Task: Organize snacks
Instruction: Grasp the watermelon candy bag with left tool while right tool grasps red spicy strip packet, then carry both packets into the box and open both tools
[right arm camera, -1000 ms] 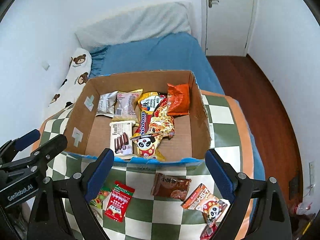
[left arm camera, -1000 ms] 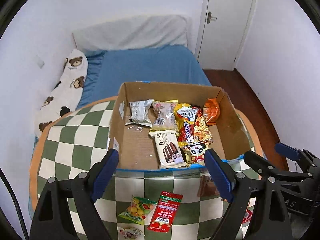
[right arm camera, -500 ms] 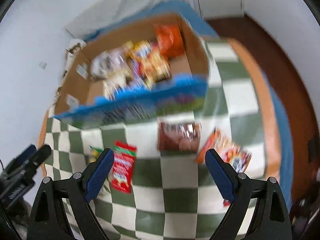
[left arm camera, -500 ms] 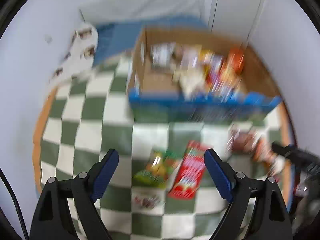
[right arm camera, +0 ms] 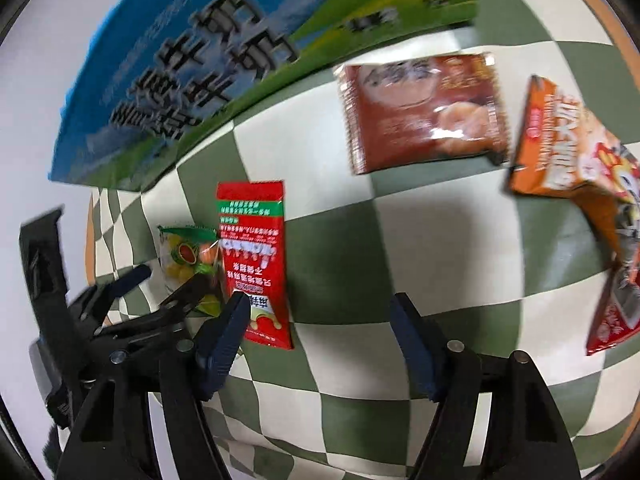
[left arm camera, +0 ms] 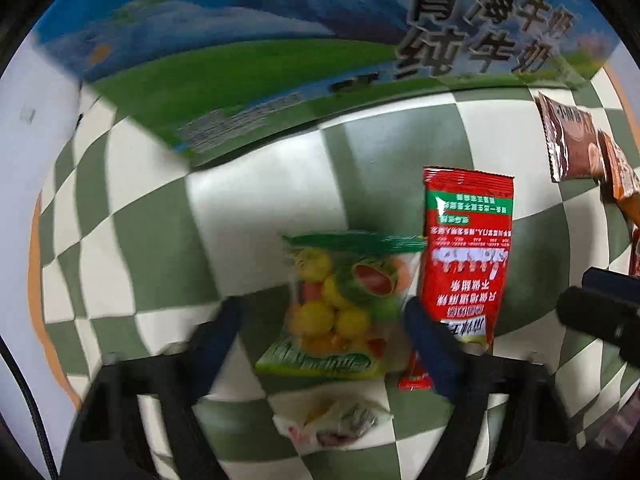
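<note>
Your left gripper [left arm camera: 320, 316] gapes wide around the fruit candy bag [left arm camera: 340, 304], long axis up-frame. Right gripper [right arm camera: 320, 320] wide open, empty. Red packet's [right arm camera: 254, 260] print looks inverted, blurred.

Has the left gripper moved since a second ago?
Yes. The left gripper has dropped down and toward the table: the cardboard box now looms above it, and its fingers straddle the fruit candy bag.

Both wrist views look steeply down, close over the checkered cloth [left arm camera: 256, 200]; both share the red packet [right arm camera: 256, 264].
</note>
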`<action>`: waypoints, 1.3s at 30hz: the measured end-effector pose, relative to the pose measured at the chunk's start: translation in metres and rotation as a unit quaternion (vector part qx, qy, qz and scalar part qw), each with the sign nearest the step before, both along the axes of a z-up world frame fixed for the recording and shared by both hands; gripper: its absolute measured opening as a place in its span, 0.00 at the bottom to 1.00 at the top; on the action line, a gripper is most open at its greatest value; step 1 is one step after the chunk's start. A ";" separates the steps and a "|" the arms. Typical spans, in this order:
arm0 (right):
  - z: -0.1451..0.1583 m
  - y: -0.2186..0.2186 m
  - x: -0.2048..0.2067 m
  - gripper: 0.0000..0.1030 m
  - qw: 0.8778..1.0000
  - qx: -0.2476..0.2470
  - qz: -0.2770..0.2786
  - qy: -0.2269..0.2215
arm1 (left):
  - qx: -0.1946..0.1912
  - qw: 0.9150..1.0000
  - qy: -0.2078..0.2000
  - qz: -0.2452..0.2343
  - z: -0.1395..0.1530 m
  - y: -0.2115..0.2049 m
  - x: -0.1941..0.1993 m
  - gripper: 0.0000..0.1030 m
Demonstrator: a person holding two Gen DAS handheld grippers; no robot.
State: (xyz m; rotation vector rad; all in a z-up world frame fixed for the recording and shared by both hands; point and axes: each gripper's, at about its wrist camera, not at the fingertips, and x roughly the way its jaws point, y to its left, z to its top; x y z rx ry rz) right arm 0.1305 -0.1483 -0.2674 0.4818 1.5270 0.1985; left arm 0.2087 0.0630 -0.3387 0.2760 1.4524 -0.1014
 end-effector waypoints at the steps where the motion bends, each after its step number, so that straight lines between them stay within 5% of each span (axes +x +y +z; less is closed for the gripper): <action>1: 0.000 0.005 0.001 0.73 1.000 0.000 0.004 0.000 | -0.018 1.000 0.007 0.018 -0.001 0.005 0.000 0.50; 5: -0.004 0.022 0.004 0.73 1.000 0.003 0.007 0.003 | -0.050 0.993 0.012 0.107 0.002 0.036 -0.007 0.48; 10: -0.028 0.063 0.018 0.73 1.000 0.008 0.005 0.027 | -0.095 0.972 0.036 0.211 -0.007 0.080 -0.022 0.48; 14: -0.036 0.098 0.029 0.73 0.998 -0.054 0.029 0.004 | -0.110 0.963 0.045 0.241 -0.016 0.094 -0.028 0.49; 18: -0.036 0.106 0.024 0.48 0.992 -0.094 0.085 -0.018 | -0.103 0.966 0.043 0.233 -0.015 0.089 -0.033 0.48; 20: -0.033 0.099 0.017 0.48 0.988 -0.106 0.108 -0.018 | -0.099 0.969 0.040 0.222 -0.011 0.077 -0.033 0.48; 28: -0.035 0.054 -0.014 0.48 0.970 -0.156 0.185 0.015 | -0.156 0.963 0.089 0.202 -0.028 0.028 -0.043 0.48; 31: -0.037 0.041 -0.017 0.50 0.974 -0.147 0.171 0.025 | -0.150 0.965 0.108 0.186 -0.040 0.014 -0.046 0.54; 34: -0.039 0.033 -0.016 0.64 0.983 -0.122 0.134 0.037 | -0.139 0.969 0.122 0.161 -0.049 0.001 -0.048 0.64; 39: -0.044 0.021 -0.020 0.72 0.990 -0.105 0.082 0.048 | -0.127 0.973 0.106 0.163 -0.047 -0.009 -0.049 0.59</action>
